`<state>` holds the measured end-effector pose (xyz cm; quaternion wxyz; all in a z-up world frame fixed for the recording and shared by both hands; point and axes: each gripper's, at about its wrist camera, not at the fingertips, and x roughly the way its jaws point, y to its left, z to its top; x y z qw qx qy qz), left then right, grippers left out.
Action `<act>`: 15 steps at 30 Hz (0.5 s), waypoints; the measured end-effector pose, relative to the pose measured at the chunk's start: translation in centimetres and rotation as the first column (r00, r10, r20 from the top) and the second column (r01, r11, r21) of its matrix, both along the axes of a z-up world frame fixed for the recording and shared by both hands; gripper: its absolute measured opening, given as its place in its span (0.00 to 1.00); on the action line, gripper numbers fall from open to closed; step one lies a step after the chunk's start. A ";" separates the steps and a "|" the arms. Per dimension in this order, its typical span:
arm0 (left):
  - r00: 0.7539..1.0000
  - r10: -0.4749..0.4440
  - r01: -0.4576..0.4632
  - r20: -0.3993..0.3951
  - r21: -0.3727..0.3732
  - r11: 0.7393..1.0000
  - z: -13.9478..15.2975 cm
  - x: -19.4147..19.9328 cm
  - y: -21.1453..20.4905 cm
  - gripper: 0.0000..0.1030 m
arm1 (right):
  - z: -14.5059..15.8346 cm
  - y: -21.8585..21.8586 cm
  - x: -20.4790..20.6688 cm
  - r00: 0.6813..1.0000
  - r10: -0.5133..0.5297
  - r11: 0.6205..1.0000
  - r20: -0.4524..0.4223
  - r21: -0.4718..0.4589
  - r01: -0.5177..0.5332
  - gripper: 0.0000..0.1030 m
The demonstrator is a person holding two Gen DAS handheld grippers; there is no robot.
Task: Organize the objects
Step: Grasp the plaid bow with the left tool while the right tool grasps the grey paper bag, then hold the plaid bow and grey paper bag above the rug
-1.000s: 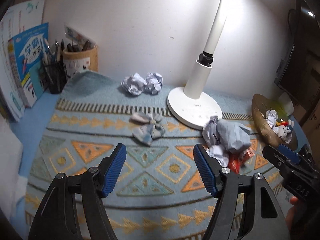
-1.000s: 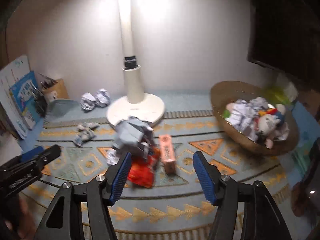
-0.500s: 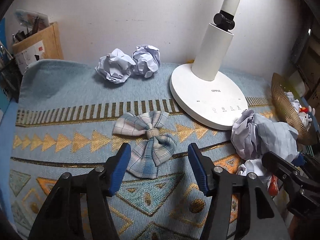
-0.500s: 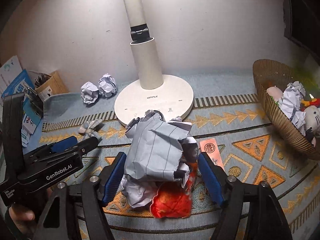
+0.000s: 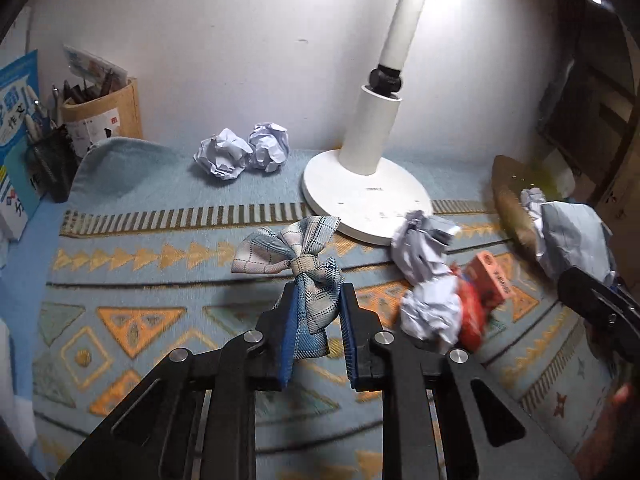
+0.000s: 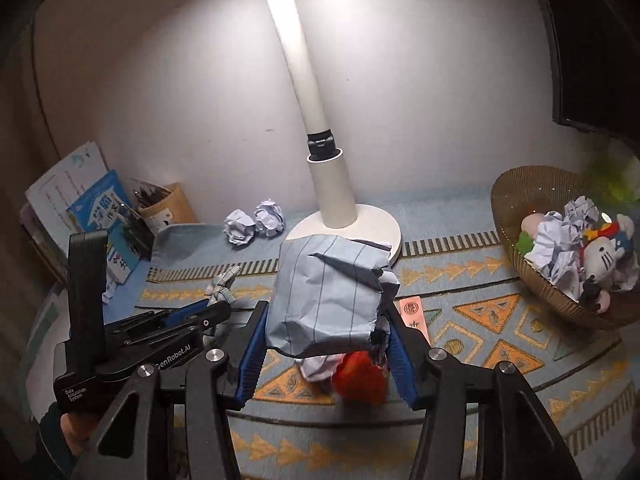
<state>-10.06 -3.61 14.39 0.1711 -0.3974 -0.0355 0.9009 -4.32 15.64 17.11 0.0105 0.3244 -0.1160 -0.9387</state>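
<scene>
My left gripper is shut on a plaid fabric bow and holds it just above the patterned mat. My right gripper is shut on a large crumpled blue-lined paper wad, lifted over a red wrapper and an orange box. In the left wrist view the held wad shows at the right edge. Smaller paper wads, the red wrapper and the orange box lie right of the bow. The woven basket holds paper and plush toys.
A white lamp base stands at the back centre, with two crumpled paper balls to its left by the wall. A pen holder and books stand at the far left. The basket edge shows far right.
My left gripper closed on the bow and lifted it. My right gripper closed on the large paper wad and raised it off the pile.
</scene>
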 end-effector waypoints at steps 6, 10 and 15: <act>0.999 0.012 -0.011 -0.039 0.024 1.000 0.2 7.8 1.8 0.16 | -1.9 -0.9 5.5 0.999 0.013 1.000 0.053 0.011 -0.014 0.52; 0.999 -0.001 0.000 -0.053 -0.022 1.000 -1.5 10.1 3.7 0.16 | -5.1 0.3 7.5 0.994 -0.002 1.000 0.106 -0.005 0.003 0.52; 0.999 -0.006 0.005 -0.039 -0.030 1.000 -2.8 10.5 4.5 0.16 | -8.0 2.1 8.0 0.991 -0.046 0.999 0.127 0.026 0.043 0.52</act>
